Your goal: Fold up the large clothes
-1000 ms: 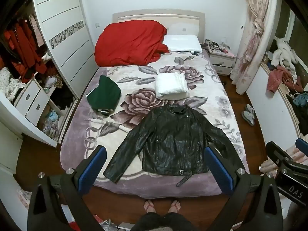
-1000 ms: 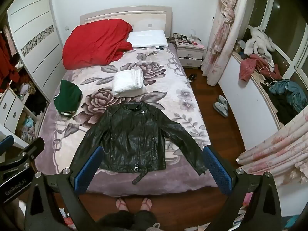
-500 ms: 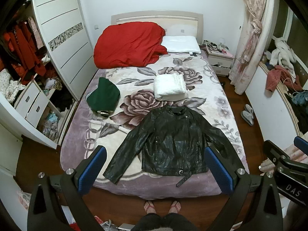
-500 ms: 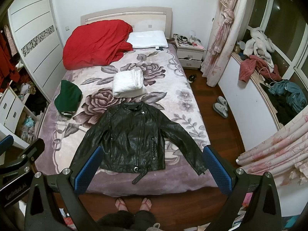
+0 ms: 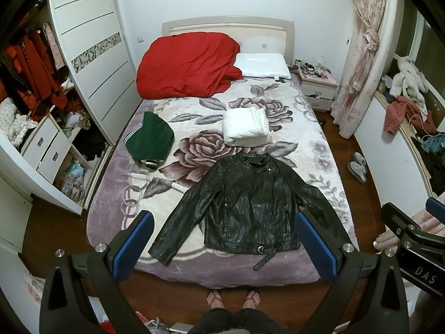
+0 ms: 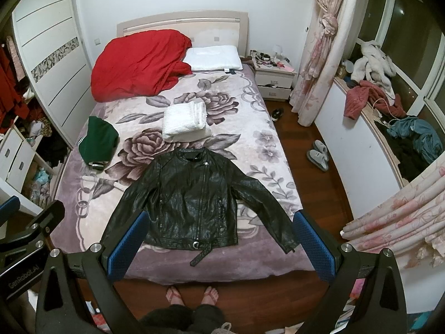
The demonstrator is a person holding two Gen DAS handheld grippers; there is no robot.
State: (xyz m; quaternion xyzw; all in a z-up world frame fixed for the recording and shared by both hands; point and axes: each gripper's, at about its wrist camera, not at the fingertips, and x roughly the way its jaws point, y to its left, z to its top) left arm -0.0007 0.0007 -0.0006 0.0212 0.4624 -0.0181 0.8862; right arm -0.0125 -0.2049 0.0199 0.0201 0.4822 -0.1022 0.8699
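Note:
A black leather jacket [image 5: 247, 206] lies flat, front up, sleeves spread, at the near end of the floral bed [image 5: 314, 150]; it also shows in the right wrist view [image 6: 192, 197]. My left gripper [image 5: 222, 247] is open and empty, held high above the bed's foot end. My right gripper [image 6: 219, 245] is open and empty too, at about the same height. The right gripper's body shows at the left wrist view's right edge [image 5: 411, 239], and the left gripper's body at the right wrist view's left edge [image 6: 25, 236].
On the bed lie a folded white garment [image 5: 246, 126], a folded green garment [image 5: 150, 142], a red duvet [image 5: 186, 66] and a white pillow [image 5: 261, 65]. An open wardrobe [image 5: 41, 111] stands left, a nightstand [image 5: 318, 89], curtain and slippers [image 5: 357, 167] right. My feet [image 5: 233, 297] stand at the bed's foot.
Both views have tilted very slightly, so the bed sits a little higher in frame. The jacket and both grippers' jaws are unchanged.

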